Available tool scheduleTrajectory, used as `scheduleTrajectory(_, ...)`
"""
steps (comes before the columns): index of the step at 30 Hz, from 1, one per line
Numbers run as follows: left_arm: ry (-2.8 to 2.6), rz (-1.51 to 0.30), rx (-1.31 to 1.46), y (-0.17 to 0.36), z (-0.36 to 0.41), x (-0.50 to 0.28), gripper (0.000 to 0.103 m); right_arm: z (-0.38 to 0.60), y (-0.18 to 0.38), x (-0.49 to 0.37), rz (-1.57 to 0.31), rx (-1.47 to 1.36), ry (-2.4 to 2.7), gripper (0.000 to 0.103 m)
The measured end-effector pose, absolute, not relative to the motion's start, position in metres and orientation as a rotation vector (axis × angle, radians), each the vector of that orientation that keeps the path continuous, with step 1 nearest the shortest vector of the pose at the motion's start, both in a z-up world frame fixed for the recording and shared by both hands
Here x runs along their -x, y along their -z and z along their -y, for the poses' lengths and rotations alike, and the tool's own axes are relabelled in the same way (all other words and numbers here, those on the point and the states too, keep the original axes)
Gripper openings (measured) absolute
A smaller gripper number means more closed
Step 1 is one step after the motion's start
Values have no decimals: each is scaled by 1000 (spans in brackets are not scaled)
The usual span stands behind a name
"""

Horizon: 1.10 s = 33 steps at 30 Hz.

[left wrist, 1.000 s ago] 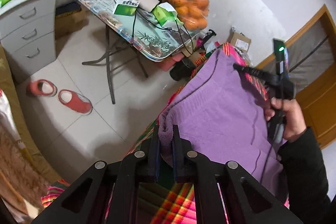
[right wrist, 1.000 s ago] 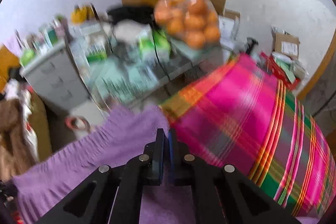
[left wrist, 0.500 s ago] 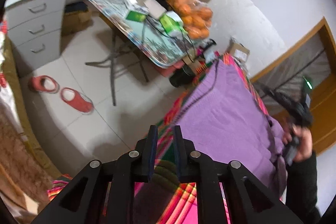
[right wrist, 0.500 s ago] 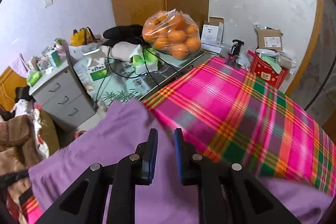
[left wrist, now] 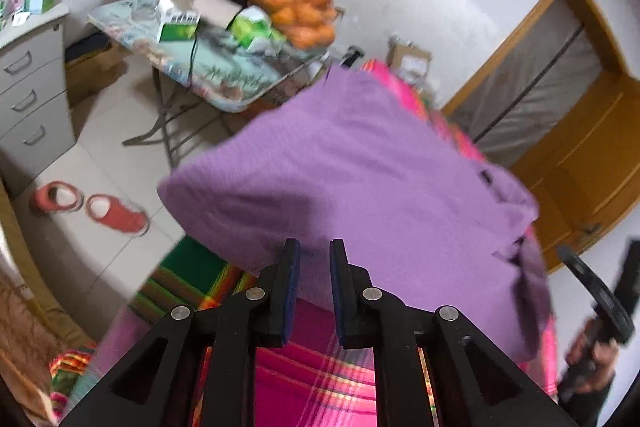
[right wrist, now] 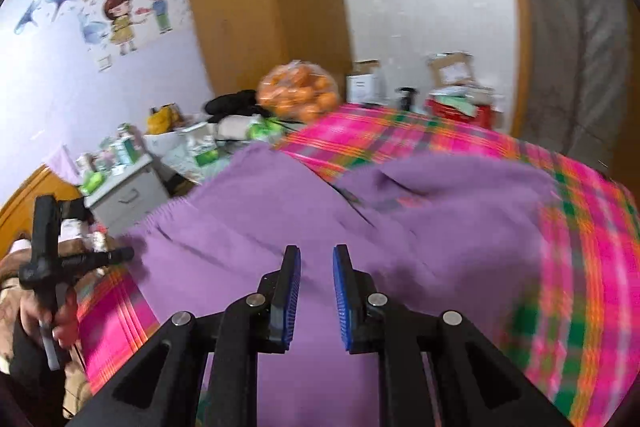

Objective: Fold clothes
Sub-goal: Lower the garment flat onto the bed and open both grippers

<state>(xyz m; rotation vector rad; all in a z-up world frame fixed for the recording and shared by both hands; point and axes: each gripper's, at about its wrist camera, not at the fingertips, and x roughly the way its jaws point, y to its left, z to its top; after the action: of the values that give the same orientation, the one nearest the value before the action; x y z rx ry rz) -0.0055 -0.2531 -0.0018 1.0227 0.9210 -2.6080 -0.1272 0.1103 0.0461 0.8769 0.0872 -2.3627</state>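
Note:
A purple knitted garment [left wrist: 360, 179] lies spread on a bed covered with a pink, green and orange plaid blanket [left wrist: 312, 379]. It also shows in the right wrist view [right wrist: 320, 219], with a folded part toward its far right. My left gripper [left wrist: 314, 255] is open and empty, just above the garment's near edge. My right gripper [right wrist: 316, 259] is open and empty above the garment's middle. The other hand-held gripper shows at the far right of the left wrist view [left wrist: 600, 303] and at the far left of the right wrist view [right wrist: 52, 255].
A folding table [left wrist: 224, 79] with boxes, cables and a bag of oranges [left wrist: 300, 11] stands beside the bed. A grey drawer unit [left wrist: 28, 87] and red slippers [left wrist: 112, 215] are on the tiled floor to the left. A wooden door [left wrist: 580, 131] is to the right.
Both grippers have let go of the purple garment and opened. They have drawn back and lifted, and the garment now lies flat on the blanket.

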Motion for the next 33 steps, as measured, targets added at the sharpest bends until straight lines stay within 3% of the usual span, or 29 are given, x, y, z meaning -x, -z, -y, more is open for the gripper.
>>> scheduleTrajectory(3, 2585, -877, -1047, 1, 248, 8, 14, -158, -33, 108, -36, -930, 2482, 24)
scheduleTrajectory(5, 2596, -850, -1041, -6, 241, 7, 14, -189, -25, 96, 14, -968, 2578, 37)
scheduleTrajectory(11, 2744, -680, -1016, -28, 200, 27, 14, -210, -13, 85, 143, -979, 2592, 38)
scheduleTrajectory(18, 2731, -631, -1145, -3, 175, 55, 14, -179, -9, 108, 219, -1012, 2486, 38)
scheduleTrajectory(23, 2730, -591, -1141, -1, 168, 55, 14, -140, -16, 100, -11, -941, 2543, 40)
scheduleTrajectory(33, 2727, -565, -1145, -2, 166, 54, 17, -93, 20, 106, -428, -1087, 2591, 39)
